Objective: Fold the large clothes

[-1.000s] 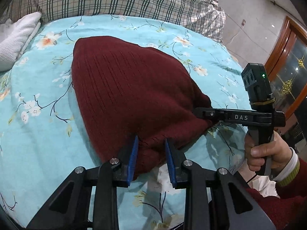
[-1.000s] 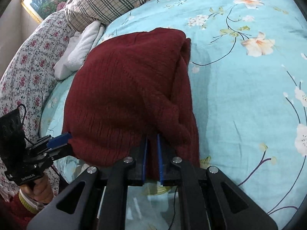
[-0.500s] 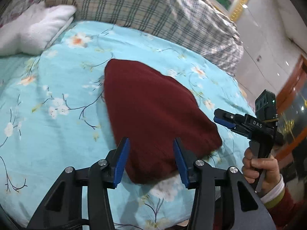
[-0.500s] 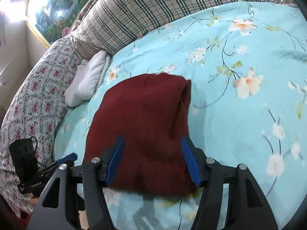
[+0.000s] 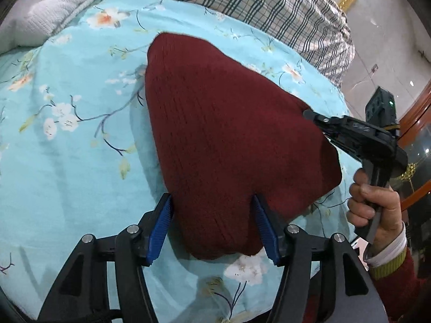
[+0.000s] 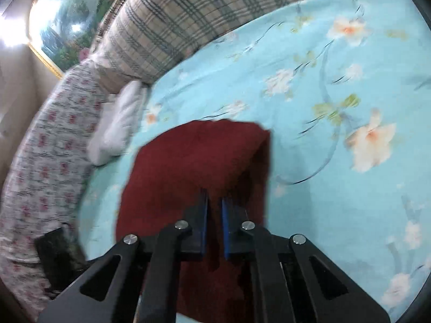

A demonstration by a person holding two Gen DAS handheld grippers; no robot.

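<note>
Blue flowery bedsheet [image 5: 67, 161] lies under your folded red sweater [image 5: 229, 140]. Your left gripper [image 5: 214, 228] is wide open around its near end; your right gripper [image 6: 214, 222] looks nearly closed (blurry, maybe pinching nothing). Next, probably press it flat.

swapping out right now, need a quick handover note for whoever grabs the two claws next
Left claw: open, its blue pads straddling the near edge of the dark red knitted sweater, not gripping.
Right claw: narrowed to a slim gap over the sweater's right side; the view is blurred, so I cannot tell whether it pinches fabric.
Sweater: folded into a compact bundle on the turquoise floral bedsheet, near the bed's front edge.
White folded towel and plaid pillow sit at the far side, untouched.
Done: the main folds appear made.
Left: probably confirm the right claw's grip, then tidy the bundle or make a last fold.
</note>
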